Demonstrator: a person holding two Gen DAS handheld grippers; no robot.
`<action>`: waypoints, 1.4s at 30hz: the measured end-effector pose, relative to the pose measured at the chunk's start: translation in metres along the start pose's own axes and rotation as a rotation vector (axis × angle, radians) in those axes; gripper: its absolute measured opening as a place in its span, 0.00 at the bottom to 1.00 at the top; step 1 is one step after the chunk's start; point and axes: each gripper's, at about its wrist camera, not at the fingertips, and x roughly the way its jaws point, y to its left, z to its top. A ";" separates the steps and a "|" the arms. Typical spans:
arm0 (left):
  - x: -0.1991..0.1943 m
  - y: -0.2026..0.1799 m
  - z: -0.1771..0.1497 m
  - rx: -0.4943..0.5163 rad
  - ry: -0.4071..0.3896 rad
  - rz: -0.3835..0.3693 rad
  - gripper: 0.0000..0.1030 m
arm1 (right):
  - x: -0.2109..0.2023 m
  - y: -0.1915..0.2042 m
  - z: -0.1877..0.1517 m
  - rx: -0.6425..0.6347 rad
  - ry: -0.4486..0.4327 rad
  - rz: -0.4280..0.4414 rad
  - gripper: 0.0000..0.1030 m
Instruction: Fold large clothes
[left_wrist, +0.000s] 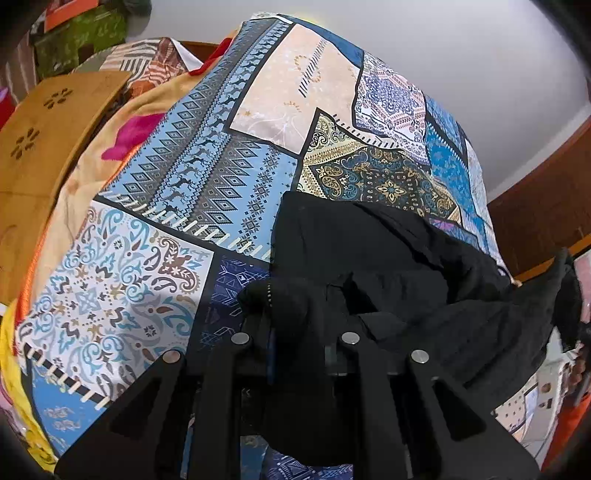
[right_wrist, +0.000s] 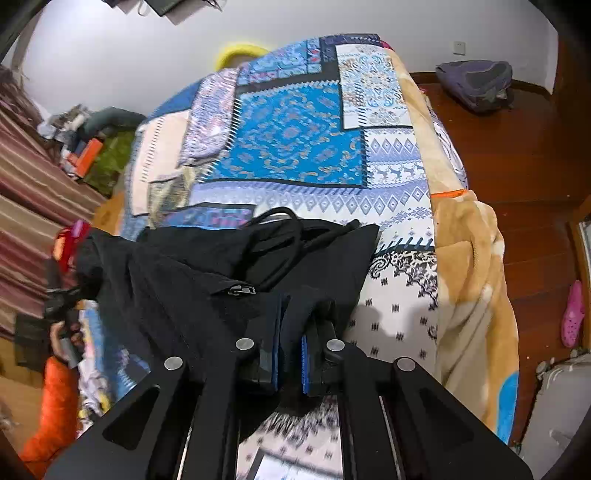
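Observation:
A large black garment (left_wrist: 399, 266) lies on a bed with a blue patchwork cover (left_wrist: 207, 162). My left gripper (left_wrist: 295, 314) is shut on a bunched edge of the garment, which hides the fingertips. In the right wrist view the same black garment (right_wrist: 192, 273) with a zipper pull (right_wrist: 242, 289) and cords spreads over the bed cover (right_wrist: 295, 140). My right gripper (right_wrist: 291, 325) is shut on another edge of it, cloth pinched between the blue pads (right_wrist: 282, 328). The other gripper, in a hand, shows at the left edge (right_wrist: 61, 306).
A wooden board (left_wrist: 44, 147) stands left of the bed. A tan blanket (right_wrist: 469, 280) hangs over the bed's right side. Wooden floor (right_wrist: 517, 155) with a grey backpack (right_wrist: 476, 85), a pink shoe (right_wrist: 572, 314) and a suitcase (right_wrist: 554, 406). Clutter lies at the left (right_wrist: 92, 155).

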 end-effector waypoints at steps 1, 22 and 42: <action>0.000 -0.001 0.000 0.008 0.002 0.008 0.15 | -0.007 -0.002 -0.002 0.015 -0.005 0.025 0.05; -0.014 -0.033 -0.011 0.140 -0.028 0.218 0.21 | -0.085 0.037 -0.047 -0.115 -0.270 -0.335 0.36; -0.098 -0.010 -0.004 0.104 -0.027 -0.001 0.41 | 0.127 0.151 -0.048 -0.242 -0.128 -0.263 0.57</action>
